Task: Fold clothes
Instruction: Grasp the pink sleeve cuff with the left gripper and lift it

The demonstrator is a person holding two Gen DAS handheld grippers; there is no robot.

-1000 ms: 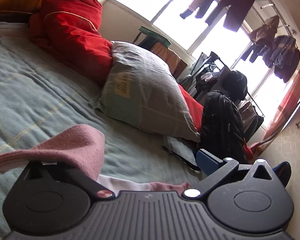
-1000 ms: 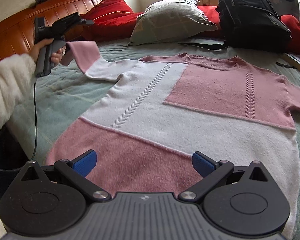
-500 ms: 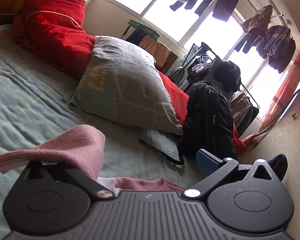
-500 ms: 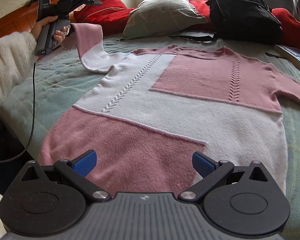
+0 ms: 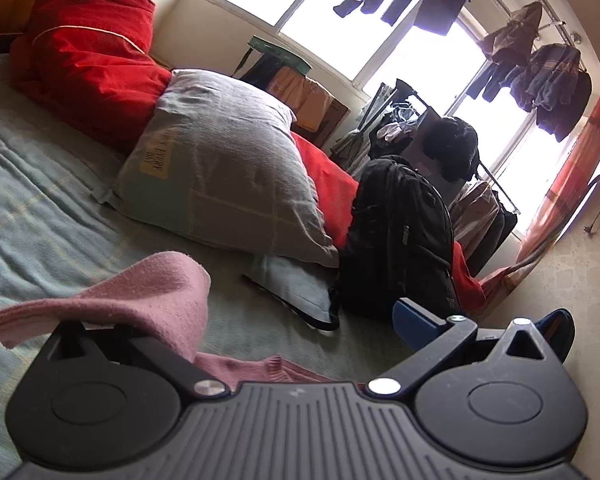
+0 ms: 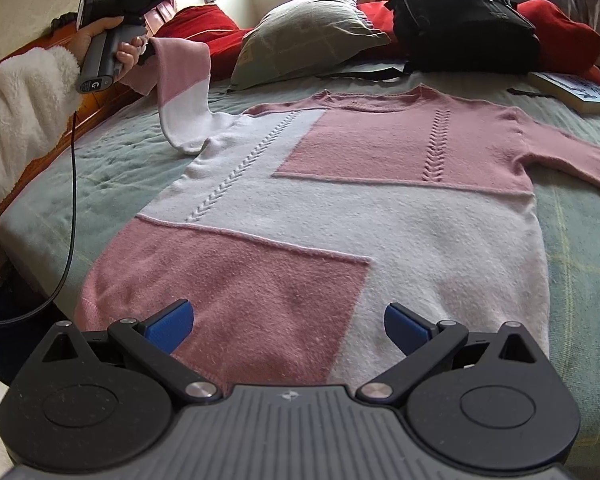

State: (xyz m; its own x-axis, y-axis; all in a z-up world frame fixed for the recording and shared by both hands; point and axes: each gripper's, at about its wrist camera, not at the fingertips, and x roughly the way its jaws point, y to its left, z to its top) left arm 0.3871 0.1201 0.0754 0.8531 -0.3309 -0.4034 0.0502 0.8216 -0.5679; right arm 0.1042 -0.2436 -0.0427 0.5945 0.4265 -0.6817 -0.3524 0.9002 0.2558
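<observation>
The left gripper (image 6: 148, 50) is up in the air over the left side of the bed, held in a person's hand (image 6: 100, 36) with a fluffy white sleeve (image 6: 24, 92). It's got the pink cuff of the sweater's sleeve (image 6: 184, 80) hanging off it, but in its own wrist view the jaws look spread wide, with the cuff (image 5: 148, 296) draped over the left finger and the blue right finger (image 5: 416, 316) standing clear, so honestly can't tell if it's actually pinching the fabric or just carrying it. A black cable (image 6: 70, 216) dangles down from its handle.

The right gripper (image 6: 288, 320) sits low at the hem end of the sweater (image 6: 340, 208), jaws wide apart with nothing between the blue pads.

The sweater itself, pink and white blocks, lies flat and face up on the green bedspread (image 6: 580, 240), neckline toward the pillows, its other sleeve stretched out flat to the right. Past the collar there's a grey pillow (image 6: 300, 36), red bedding (image 6: 204, 32), a black backpack (image 6: 460, 12), and a book (image 6: 576, 90) off to the right.
</observation>
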